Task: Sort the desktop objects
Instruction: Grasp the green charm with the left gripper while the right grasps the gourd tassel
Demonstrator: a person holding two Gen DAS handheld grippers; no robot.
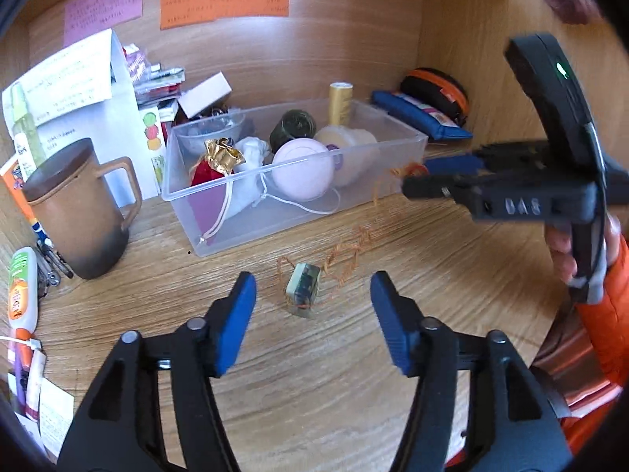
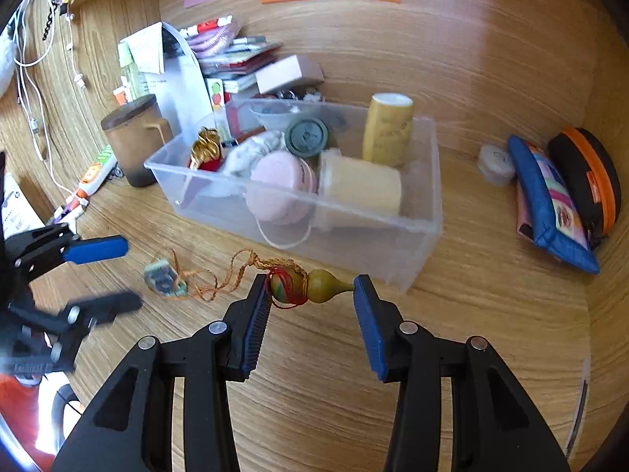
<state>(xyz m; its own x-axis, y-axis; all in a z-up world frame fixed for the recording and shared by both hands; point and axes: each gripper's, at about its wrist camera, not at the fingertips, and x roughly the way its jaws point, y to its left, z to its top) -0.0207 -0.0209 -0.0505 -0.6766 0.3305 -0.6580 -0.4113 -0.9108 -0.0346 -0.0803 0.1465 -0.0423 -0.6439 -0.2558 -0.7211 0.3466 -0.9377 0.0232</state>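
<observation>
A small gourd charm [image 2: 314, 285], yellow-green with red thread wound round its fatter bulb, is the thing in hand. The right tongs [image 2: 312, 303] hold it end to end, one blue pad against the threaded bulb and the other against the thin stem tip, so it lies crosswise between them just in front of the clear plastic bin [image 2: 416, 267]. Gripping it by its two ends probably keeps the rounded body from rolling out.

A braided orange cord [image 2: 220, 281] trails from the gourd away from the bin, down to a small greenish block-shaped pendant [image 2: 163, 277] lying on the wooden bench [image 2: 314, 354]. From the left wrist view the same pendant [image 1: 302, 289] rests on the bench in front of the bin [image 1: 184, 204], with the cord [image 1: 346, 255] looping loosely toward the right tongs [image 1: 412, 175], whose grip is hidden from this side.

The left tongs [image 1: 312, 305] stand wide, with the pendant lying just beyond the tips and neither pad touching it. They hold nothing.

The bin already contains a pink round case [image 2: 281, 188], a cream jar on its side [image 2: 359, 185], a dark round lid [image 2: 307, 136], a yellow tube standing upright [image 2: 387, 129] and a red and gold pouch [image 2: 204, 153]. This suggests it is the collecting place and the charm is headed there. A brown lidded mug [image 1: 78, 208] stands beside the bin; a blue pouch [image 2: 550, 204] lies well apart on its other side.
</observation>
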